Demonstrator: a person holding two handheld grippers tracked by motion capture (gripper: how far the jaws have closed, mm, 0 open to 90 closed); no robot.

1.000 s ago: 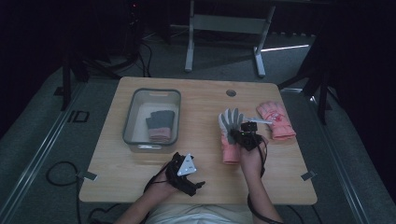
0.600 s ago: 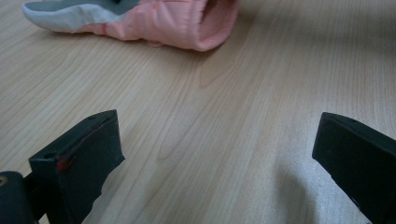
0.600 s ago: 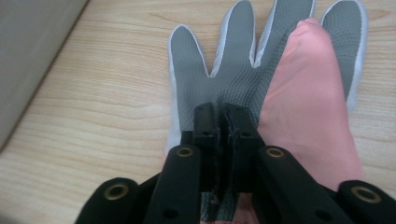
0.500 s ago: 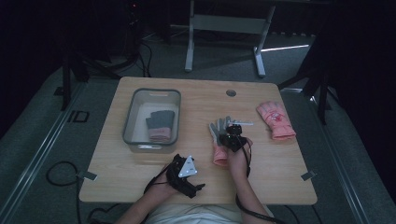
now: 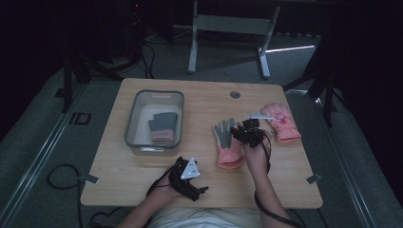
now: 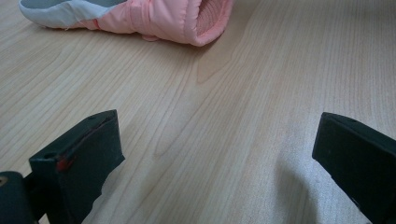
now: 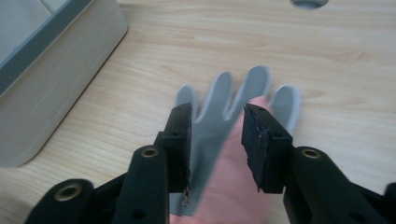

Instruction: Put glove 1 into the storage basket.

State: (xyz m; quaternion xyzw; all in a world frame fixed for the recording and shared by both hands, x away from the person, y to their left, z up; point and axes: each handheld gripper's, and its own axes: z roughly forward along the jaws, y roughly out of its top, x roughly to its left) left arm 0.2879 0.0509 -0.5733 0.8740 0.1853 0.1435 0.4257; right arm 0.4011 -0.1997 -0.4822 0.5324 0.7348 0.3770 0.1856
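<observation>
The pink padded glove with a grey palm and grey fingers lies flat right of centre in the high view. The right claw has just been opening over it, jaws partly apart, gripping nothing. It's best lifted straight clear so no fabric snags. The left claw, wide open and empty, rests at lower centre. The pale wooden tabletop carries a grey-rimmed plastic bin at left; grey carpet surrounds it.
</observation>
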